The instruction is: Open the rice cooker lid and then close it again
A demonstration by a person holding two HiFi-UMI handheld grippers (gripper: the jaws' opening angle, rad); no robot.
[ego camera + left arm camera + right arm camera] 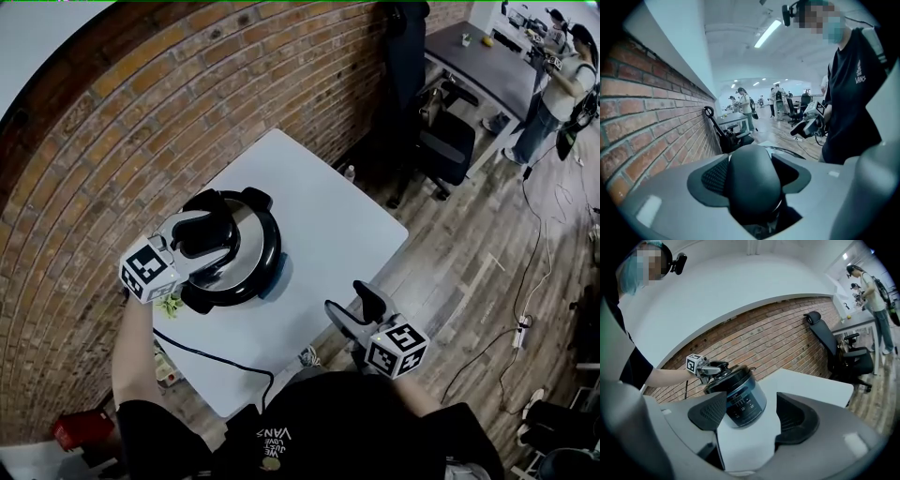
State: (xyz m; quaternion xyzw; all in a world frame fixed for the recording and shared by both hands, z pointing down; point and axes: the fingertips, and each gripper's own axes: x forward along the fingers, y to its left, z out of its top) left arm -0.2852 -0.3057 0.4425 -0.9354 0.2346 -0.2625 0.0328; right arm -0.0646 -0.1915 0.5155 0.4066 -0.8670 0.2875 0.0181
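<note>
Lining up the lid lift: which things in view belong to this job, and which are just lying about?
Job: rice cooker; lid handle, gripped by left gripper; right gripper, open, off the cooker; white table.
Lying about: office chair; far desk; person standing beside it.

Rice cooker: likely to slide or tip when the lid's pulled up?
Tipping seems unlikely: the rice cooker looks squat and wide-based. It may slide, since the white table looks smooth and the right hand-held gripper isn't bracing it.

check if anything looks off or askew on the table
Nothing stands out: the rice cooker sits upright on the white table, lid level, left claw closed on the lid handle, right claw open and clear.
</note>
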